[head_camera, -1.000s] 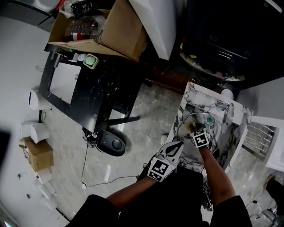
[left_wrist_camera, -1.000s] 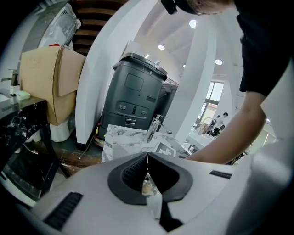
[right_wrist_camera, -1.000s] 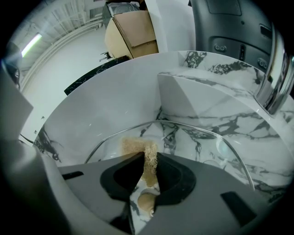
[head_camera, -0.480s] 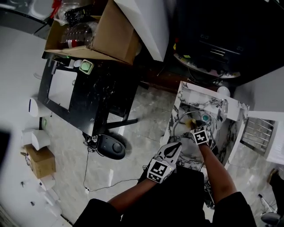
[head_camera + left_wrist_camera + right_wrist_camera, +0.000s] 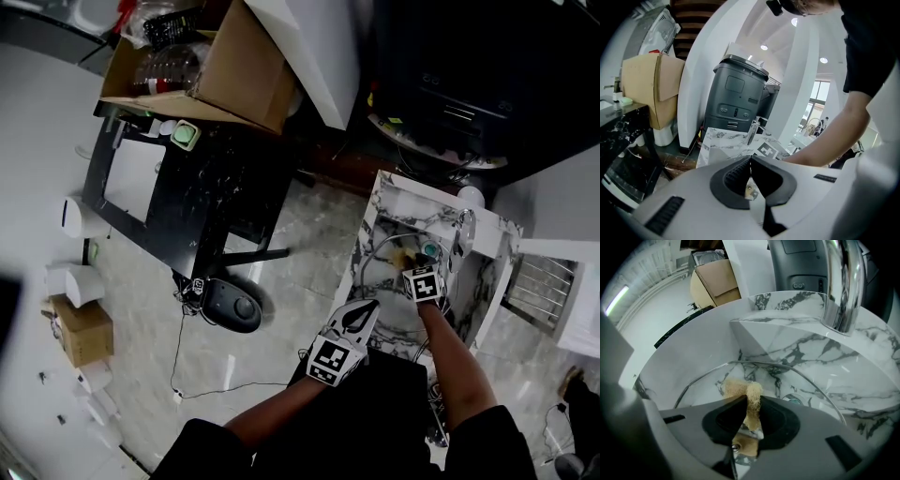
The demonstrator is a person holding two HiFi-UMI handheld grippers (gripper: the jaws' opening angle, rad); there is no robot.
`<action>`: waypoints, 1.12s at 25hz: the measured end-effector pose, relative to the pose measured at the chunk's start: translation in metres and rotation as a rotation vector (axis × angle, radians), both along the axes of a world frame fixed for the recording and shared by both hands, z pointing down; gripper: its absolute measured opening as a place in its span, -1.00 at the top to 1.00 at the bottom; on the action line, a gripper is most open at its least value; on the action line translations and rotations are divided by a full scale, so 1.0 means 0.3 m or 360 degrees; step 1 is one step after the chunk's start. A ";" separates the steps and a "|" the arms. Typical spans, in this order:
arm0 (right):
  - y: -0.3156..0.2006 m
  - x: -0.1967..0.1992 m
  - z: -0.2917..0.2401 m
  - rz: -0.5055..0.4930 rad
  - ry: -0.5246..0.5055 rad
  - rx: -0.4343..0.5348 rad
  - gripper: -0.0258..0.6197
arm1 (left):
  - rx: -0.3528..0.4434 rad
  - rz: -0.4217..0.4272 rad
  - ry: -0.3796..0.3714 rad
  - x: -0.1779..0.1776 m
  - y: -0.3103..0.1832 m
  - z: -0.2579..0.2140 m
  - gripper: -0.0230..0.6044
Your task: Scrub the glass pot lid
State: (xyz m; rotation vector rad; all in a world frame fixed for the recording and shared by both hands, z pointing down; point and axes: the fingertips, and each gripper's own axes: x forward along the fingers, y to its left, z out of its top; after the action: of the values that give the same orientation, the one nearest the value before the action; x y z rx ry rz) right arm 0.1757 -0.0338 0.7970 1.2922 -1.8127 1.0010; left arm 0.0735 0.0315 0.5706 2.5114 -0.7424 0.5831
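Scrubbing step looks under way. Marble sink (image 5: 801, 343): smooth, grey-veined, angular walls. Glass lid (image 5: 787, 378) lies in its basin: round, clear, thin metal rim. Your right gripper (image 5: 751, 401) clamps tan fibrous scrub pad (image 5: 736, 387); pad seems to touch glass. Your left gripper (image 5: 750, 161): jaws pinched together, nothing between, held outside sink. Next move likely needs pressed circular sweeps; slick lid may need steadying.

text: none legible | left gripper (image 5: 368, 307), 6 o'clock in head view: cube bears square black-and-white marker, pattern only | right gripper (image 5: 410, 265), 4 o'clock: same | cardboard box (image 5: 239, 70), 11 o'clock: no readable print
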 end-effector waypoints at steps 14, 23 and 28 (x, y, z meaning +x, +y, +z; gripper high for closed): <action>0.031 0.147 0.003 0.0104 0.0034 0.0004 0.73 | 0.0005 -0.0010 -0.0029 0.036 0.064 -0.005 0.87; 0.055 0.218 -0.015 0.0155 0.0114 -0.0007 0.73 | 0.0030 -0.0020 -0.0030 0.040 0.095 -0.016 0.87; 0.066 0.239 -0.006 0.0185 0.0109 0.0008 0.73 | 0.0025 -0.0001 -0.0019 0.052 0.120 -0.019 0.87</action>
State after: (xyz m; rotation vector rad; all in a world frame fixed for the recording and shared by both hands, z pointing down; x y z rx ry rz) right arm 0.2475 -0.0140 0.7951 1.4315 -1.7057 1.0020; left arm 0.0891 0.0673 0.5650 2.5240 -0.7553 0.5944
